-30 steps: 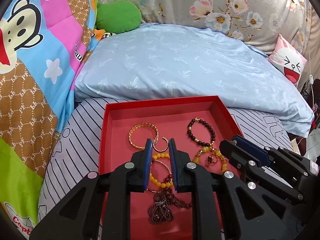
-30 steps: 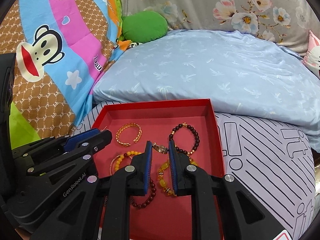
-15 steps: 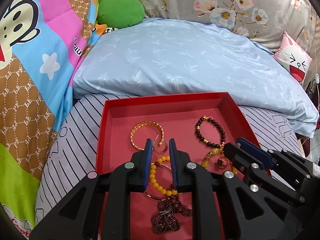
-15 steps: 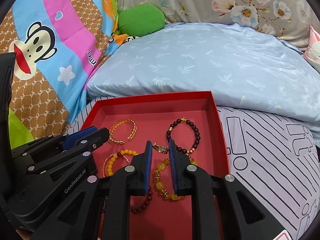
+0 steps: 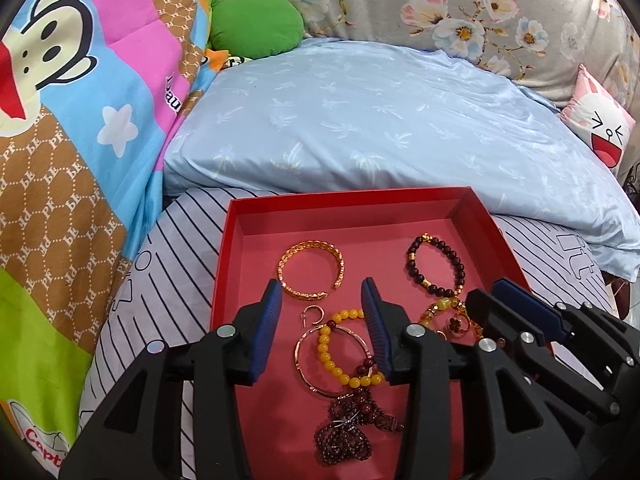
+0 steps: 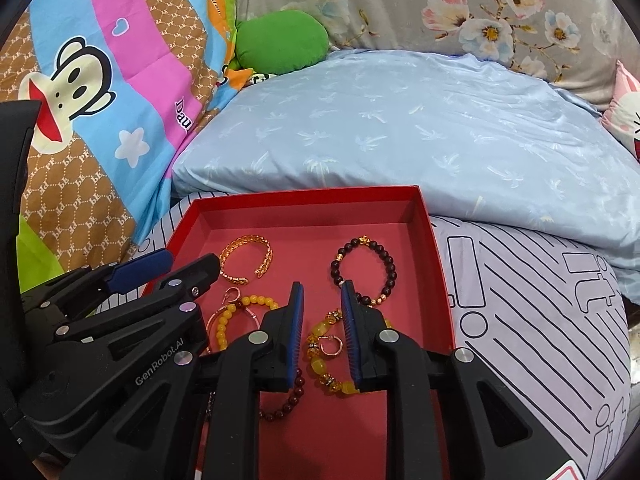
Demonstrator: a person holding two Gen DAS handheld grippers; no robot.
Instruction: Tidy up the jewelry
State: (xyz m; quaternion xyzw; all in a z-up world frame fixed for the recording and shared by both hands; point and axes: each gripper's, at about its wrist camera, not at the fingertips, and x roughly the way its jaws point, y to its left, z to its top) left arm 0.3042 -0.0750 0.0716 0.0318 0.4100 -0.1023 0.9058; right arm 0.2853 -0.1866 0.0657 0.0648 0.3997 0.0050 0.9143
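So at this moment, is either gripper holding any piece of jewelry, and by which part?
Nothing is held. The left gripper and right gripper are both open above the red cardboard box.

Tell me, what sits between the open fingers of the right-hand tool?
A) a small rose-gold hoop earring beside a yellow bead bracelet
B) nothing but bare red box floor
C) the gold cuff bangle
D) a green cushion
A: the right wrist view shows the right gripper open over the small hoop earring and the yellow bead bracelet in the red box.
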